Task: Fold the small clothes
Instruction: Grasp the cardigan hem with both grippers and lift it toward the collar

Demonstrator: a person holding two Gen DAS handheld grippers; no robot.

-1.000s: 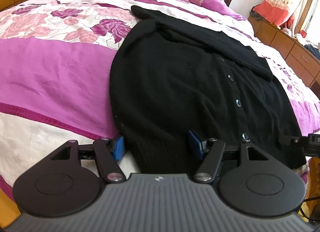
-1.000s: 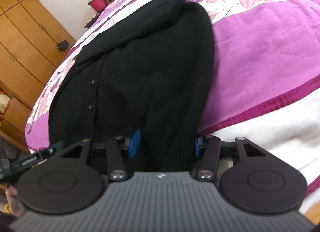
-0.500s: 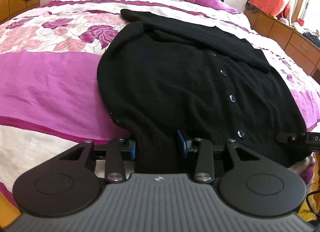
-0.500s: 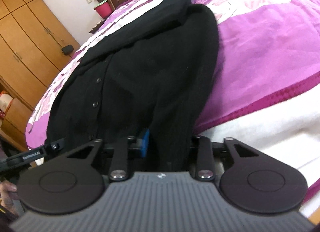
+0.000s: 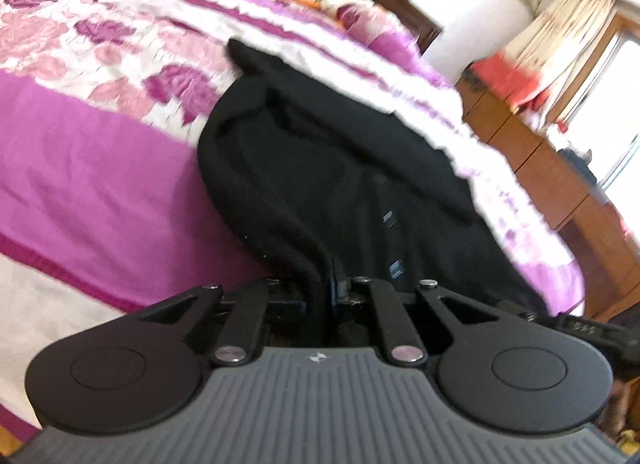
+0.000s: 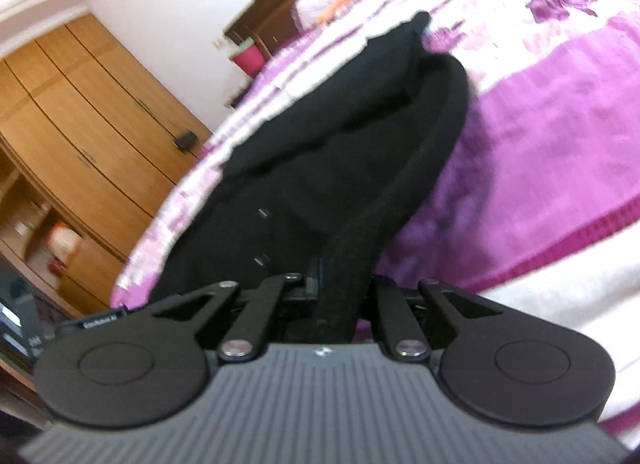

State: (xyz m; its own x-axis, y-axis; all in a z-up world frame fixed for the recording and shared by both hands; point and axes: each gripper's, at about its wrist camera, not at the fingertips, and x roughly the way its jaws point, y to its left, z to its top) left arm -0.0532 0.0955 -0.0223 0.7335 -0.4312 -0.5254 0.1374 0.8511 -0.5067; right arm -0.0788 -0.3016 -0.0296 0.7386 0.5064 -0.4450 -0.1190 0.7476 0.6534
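Fingers of the left gripper (image 5: pixel 320 292) are pinched tight on a bunched edge of the black cardigan (image 5: pixel 320 168), and those of the right gripper (image 6: pixel 344 288) are likewise clenched on a ropy, gathered strip of the same garment, so both near corners of its hem look held and raised off the bed (image 5: pixel 88 168). Beyond the fingers, the rest of the cardigan lies along the purple and floral bedspread, buttons facing up, its far end reaching toward the pillows (image 5: pixel 360 12) and the headboard. The step in hand seems to be carrying the near hem forward over the body to fold the garment in half. To do it well, I would keep both grips level and equally far apart so the knit stays taut between them, lift only enough to clear the layer beneath, and lay the hem down square with the far edge before letting go; soft knit like this sags and drags, so an uneven pull would probably skew the fold. Both pictures are smeared by motion. The left wrist view alone shows the drawers (image 5: pixel 532 168) and curtains (image 5: pixel 560 36) on that side of the bed; the right wrist view alone shows the wooden wardrobe (image 6: pixel 80 112) and a pink pot (image 6: pixel 250 56) near the headboard.
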